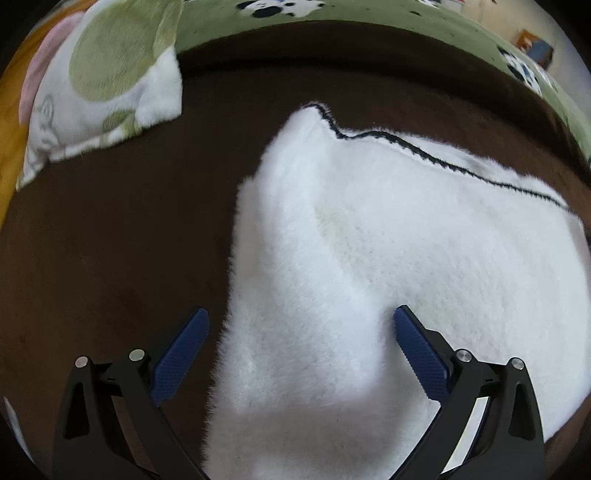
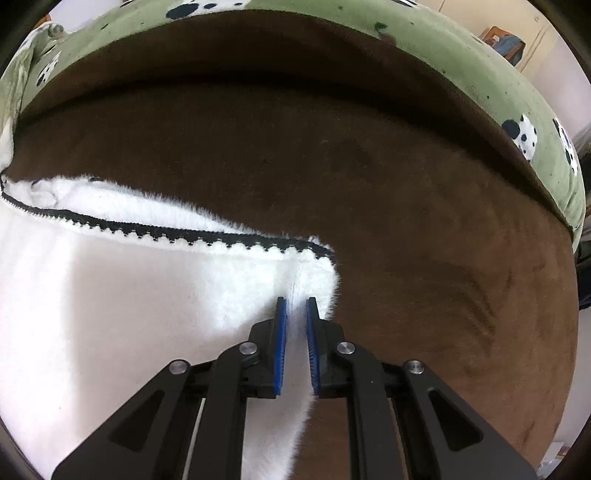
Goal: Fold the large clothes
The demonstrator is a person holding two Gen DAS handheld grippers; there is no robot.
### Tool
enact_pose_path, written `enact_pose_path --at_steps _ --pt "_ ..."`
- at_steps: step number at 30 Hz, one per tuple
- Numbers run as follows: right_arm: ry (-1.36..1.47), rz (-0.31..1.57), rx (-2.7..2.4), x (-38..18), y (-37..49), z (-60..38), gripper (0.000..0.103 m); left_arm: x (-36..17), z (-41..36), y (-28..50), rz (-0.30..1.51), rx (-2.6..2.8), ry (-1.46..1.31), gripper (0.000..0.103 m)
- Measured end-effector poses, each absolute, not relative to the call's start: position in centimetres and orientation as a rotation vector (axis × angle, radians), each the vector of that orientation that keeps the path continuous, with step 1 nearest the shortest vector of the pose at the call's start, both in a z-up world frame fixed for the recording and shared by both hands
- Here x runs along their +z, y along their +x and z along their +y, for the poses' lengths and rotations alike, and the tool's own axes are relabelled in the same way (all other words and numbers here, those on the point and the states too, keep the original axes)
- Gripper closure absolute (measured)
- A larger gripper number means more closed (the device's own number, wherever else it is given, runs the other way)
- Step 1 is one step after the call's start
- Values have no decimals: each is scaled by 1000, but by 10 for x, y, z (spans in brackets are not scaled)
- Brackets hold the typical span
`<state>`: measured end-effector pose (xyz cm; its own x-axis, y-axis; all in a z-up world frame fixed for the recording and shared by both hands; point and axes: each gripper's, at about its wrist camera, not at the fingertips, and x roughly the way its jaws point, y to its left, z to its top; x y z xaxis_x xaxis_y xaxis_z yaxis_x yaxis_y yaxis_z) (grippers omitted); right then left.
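A fluffy white fleece garment (image 1: 369, 258) lies across a dark chocolate-brown plush blanket (image 1: 110, 240), and the white is broken only by a thin black scalloped trim (image 2: 184, 236) running along its edge like a row of tiny teeth. Beyond the brown, a sage-green bedspread (image 2: 332, 22) carries white patches dotted with black spots. Off to one side sits a white soft pillow (image 1: 103, 92) printed with large olive-green circles and faint grey line drawings, with pale pink and orange showing behind it. The black-framed left gripper (image 1: 301, 325) and right gripper (image 2: 295, 306) both wear deep blue ribbed pads (image 1: 421, 354).
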<state>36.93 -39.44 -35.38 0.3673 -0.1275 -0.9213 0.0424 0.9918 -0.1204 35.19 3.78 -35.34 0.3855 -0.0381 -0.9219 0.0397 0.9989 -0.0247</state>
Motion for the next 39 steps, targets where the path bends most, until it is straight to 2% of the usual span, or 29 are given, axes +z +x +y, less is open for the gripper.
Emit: enact_pose_path --at_steps 4,6,7,9,13,17,21,30,39 --pt "-81 1177 -127 -356 371 -389 83 -353 37 351 1169 -52 0 6" --pt "-67 1160 -149 -347 365 -389 70 -348 36 349 1159 -53 7 6" --pt "-49 1146 -140 -340 361 -391 67 -344 36 348 1154 -55 8 6" --pt "-15 1111 -116 -320 354 -389 49 -334 35 345 1144 -57 9 6" --pt "22 1065 -49 -279 326 -379 44 -305 34 339 1138 -84 -4 6" --pt "80 1043 14 -246 293 -368 28 -271 37 329 1121 -112 -23 6" --pt "119 1047 28 -233 250 -355 20 -255 34 317 1125 -148 -60 6" --pt "294 1094 -55 -273 171 -359 20 -279 -46 305 1191 -253 -14 6" --pt "358 1117 -82 -306 149 -366 20 -307 -128 306 1204 -348 117 6"
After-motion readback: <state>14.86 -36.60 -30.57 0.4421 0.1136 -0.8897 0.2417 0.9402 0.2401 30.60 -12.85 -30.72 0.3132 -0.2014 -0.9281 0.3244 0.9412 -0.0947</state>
